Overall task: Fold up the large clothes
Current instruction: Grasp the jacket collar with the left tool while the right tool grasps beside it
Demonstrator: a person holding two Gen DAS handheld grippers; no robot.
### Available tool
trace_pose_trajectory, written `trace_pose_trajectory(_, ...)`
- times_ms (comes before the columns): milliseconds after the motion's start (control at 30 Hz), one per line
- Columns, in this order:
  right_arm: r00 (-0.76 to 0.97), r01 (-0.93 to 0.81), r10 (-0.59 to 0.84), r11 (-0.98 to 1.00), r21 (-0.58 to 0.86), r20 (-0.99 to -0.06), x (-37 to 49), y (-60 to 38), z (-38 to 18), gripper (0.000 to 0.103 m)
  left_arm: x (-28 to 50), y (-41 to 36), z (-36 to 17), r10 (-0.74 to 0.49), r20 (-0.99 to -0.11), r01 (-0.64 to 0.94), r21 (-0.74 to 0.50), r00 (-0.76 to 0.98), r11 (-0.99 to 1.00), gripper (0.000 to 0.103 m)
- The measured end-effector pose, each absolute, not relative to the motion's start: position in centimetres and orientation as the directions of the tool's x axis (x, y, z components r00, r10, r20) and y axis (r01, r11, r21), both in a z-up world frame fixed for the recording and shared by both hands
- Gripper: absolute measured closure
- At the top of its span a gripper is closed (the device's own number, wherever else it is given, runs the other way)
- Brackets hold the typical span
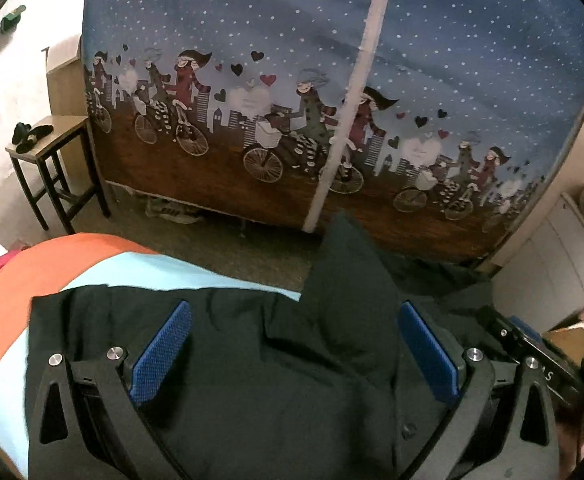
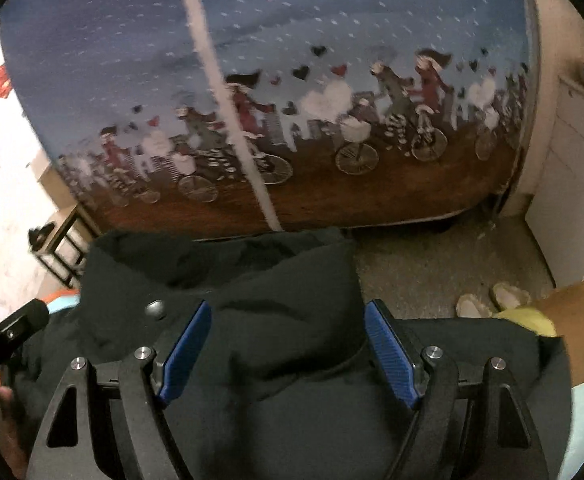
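a: where's the jacket [image 1: 251, 380] sitting?

b: lower half of both views, a black bundle on a light blue and orange sheet [image 1: 19, 280]. its left edge runs straight down the lower left of the left view, with bare sheet beside it.

a: and the jaws?

b: the left gripper [image 1: 292, 354] has its jaws spread wide, blue pads on either side of the cloth, pinching nothing. the right gripper [image 2: 287, 350] is spread too, with a puffy fold rising between the pads; i can't tell if they touch it.

a: any room ahead?

b: a strip of grey floor [image 1: 227, 248] runs across the middle, then a printed curtain [image 1: 332, 80] fills the top of both views. a small stool [image 1: 51, 152] stands at the left edge, a white cabinet [image 2: 572, 184] at the right edge, slippers [image 2: 492, 300] on the floor just below it.
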State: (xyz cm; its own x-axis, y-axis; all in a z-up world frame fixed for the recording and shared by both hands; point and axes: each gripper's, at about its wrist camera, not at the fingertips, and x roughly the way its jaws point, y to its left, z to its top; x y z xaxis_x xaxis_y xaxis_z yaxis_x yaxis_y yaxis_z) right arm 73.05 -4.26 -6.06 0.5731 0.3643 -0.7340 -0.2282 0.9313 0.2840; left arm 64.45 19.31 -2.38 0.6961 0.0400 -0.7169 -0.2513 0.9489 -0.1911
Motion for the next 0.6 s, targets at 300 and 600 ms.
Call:
trace_pose_trajectory(300,0.585,-0.200,0.421,0.903,0.380,-0.693,73.3,-5.2,-9.3,0.037,65.4,17.8,-6.1,0.025,-0.698,-0.171,-0.141,0.716,0.975,0.003)
trace_pose_trajectory(600,0.608,-0.208,0.414,0.907,0.367,-0.678,72.2,-5.0,-10.3,0.086,64.9,18.0,-6.6,-0.060,-0.674,-0.119,-0.216,0.736,0.969,0.083)
